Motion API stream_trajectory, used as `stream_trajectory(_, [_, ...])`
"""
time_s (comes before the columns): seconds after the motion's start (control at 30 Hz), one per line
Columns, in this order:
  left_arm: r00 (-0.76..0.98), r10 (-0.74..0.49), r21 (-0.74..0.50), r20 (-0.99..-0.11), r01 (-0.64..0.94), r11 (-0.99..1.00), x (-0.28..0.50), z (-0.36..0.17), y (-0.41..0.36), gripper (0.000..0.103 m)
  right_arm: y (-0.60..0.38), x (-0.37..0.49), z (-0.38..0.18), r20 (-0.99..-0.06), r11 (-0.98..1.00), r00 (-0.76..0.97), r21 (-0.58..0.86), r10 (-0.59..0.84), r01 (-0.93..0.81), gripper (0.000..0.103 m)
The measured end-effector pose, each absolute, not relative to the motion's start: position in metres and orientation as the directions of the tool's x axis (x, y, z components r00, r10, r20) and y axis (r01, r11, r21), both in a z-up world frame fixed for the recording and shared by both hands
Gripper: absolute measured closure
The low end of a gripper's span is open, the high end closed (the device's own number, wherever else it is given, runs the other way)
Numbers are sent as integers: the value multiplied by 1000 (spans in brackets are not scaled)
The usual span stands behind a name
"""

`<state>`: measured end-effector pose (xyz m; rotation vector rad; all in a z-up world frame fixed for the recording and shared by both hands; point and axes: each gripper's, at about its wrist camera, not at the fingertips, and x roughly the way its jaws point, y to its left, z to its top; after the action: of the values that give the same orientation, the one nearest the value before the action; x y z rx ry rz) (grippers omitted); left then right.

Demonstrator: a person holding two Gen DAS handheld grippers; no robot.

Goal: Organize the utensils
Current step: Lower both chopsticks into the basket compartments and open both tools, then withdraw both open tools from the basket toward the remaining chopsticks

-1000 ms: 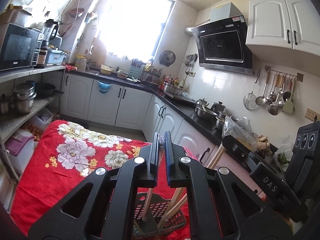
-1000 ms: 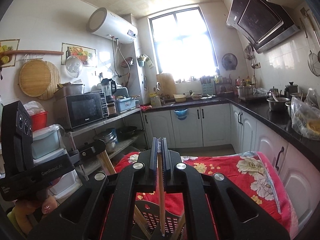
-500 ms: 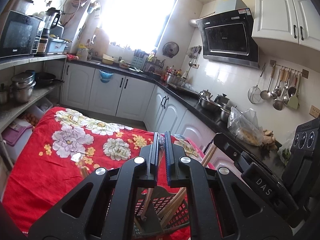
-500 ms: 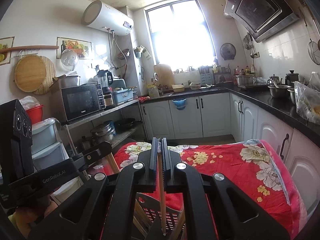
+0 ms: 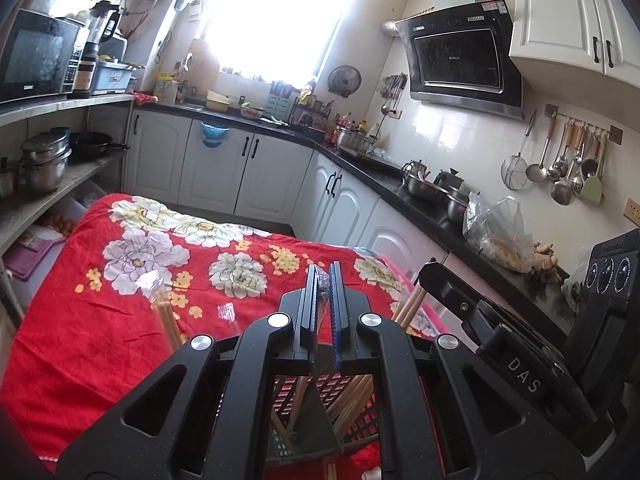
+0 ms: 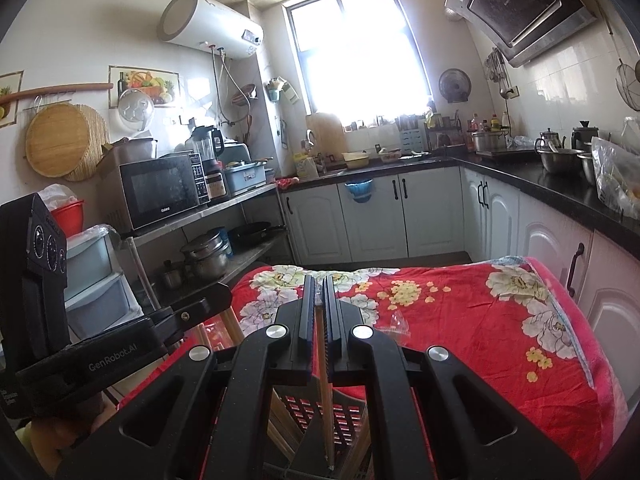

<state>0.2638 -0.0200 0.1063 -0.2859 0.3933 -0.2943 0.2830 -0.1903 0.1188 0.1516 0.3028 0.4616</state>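
My right gripper (image 6: 316, 280) is shut on a wooden chopstick (image 6: 325, 400) that hangs down between the jaws into a dark perforated utensil basket (image 6: 340, 420) below. My left gripper (image 5: 325, 270) is shut on another chopstick (image 5: 301, 404), its top in a clear wrapper at the jaws, over the same basket (image 5: 352, 392). Several wooden chopsticks (image 5: 352, 404) stand in the basket. The right gripper's body shows at the right of the left wrist view (image 5: 520, 360); the left gripper's body shows at the left of the right wrist view (image 6: 100, 352).
The basket stands on a table with a red floral cloth (image 5: 120, 300). A clear-wrapped bundle of chopsticks (image 5: 164, 312) rises at the left of the left wrist view. White cabinets and a black counter (image 6: 560, 196) run along the right; metal shelves with pots (image 6: 208, 256) stand left.
Both grippers have tilted down and drawn back a little, so more of the red cloth and the basket shows. Both stay shut on their chopsticks.
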Motion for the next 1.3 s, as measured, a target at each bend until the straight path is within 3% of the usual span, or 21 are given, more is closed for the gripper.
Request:
stream_trajectory(0.43, [870, -329, -320, -368, 214, 923, 263, 95, -20, 100, -192, 284, 107, -296, 892, 844, 228, 447, -392, 98])
stream_trajectory(0.73, [868, -316, -320, -383, 196, 927, 260, 92, -14, 99, -199, 280, 101, -323, 899, 843, 237, 431, -368, 86])
stream_trajectory(1.0, [869, -313, -331, -384, 187, 925, 252, 91, -8, 81, -208, 273, 95, -338, 905, 845, 250, 415, -345, 76])
stream_trajectory(1.3, [869, -314, -339, -382, 185, 923, 242, 92, -5, 61, -213, 266, 89, -359, 910, 841, 249, 404, -331, 72])
